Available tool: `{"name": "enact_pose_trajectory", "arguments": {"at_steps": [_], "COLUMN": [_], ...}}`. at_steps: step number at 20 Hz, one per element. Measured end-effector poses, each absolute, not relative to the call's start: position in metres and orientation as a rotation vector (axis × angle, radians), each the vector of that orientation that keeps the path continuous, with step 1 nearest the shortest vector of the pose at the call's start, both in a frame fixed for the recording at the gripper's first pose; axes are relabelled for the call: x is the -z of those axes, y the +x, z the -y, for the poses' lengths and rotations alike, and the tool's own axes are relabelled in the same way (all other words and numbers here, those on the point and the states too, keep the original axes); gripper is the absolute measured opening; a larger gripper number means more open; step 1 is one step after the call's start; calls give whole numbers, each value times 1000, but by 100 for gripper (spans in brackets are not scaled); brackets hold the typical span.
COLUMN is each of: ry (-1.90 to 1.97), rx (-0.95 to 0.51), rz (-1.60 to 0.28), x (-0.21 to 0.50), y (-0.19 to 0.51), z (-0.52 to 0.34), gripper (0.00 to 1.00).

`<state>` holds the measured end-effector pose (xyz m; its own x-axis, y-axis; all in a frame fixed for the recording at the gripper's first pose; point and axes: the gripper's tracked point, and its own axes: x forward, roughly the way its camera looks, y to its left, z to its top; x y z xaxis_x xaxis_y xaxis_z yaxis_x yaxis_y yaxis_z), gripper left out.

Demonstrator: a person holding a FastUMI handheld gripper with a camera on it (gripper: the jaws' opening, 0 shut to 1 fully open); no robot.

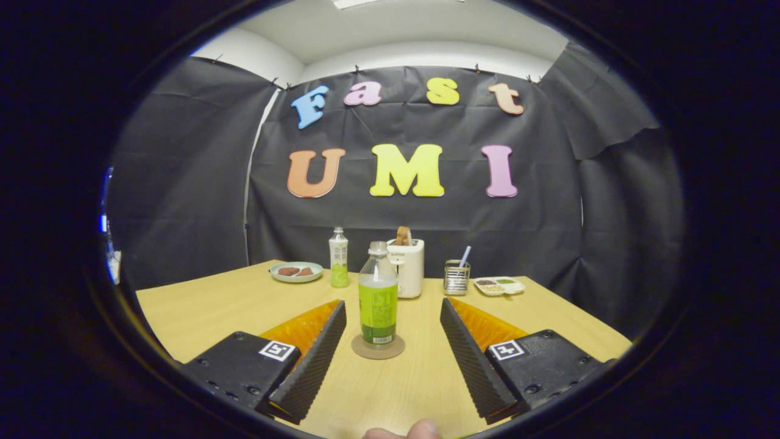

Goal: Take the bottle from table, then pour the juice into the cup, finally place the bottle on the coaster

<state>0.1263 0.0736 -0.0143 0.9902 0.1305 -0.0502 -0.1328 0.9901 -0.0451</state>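
Ahead, claw (387,353) spread wide, two bottles: one (378,296) on coaster (378,349), one (339,257) beyond.

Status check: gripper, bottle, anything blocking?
Gripper open, fingers either side of bottle, not touching. Bottle upright on coaster. Nothing between fingers and bottle.

My fingertip (420,430) just pokes in below, the rest of my hand cut off. The bottle (378,299) covers the left part of the white toaster (409,267) behind it. Food on the round plate (296,272) and the small tray (499,285): too small to tell what it is. The far bottle's (339,257) label is unreadable.
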Motion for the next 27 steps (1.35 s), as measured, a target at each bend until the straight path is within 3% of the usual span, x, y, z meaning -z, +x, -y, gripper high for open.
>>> {"name": "enact_pose_trajectory", "arguments": {"at_steps": [9, 27], "ry": [-78, -61], "rx": [-116, -88], "rz": [44, 49], "x": [-4, -13], "y": [58, 44], "z": [-42, -35], "gripper": [100, 100]}}
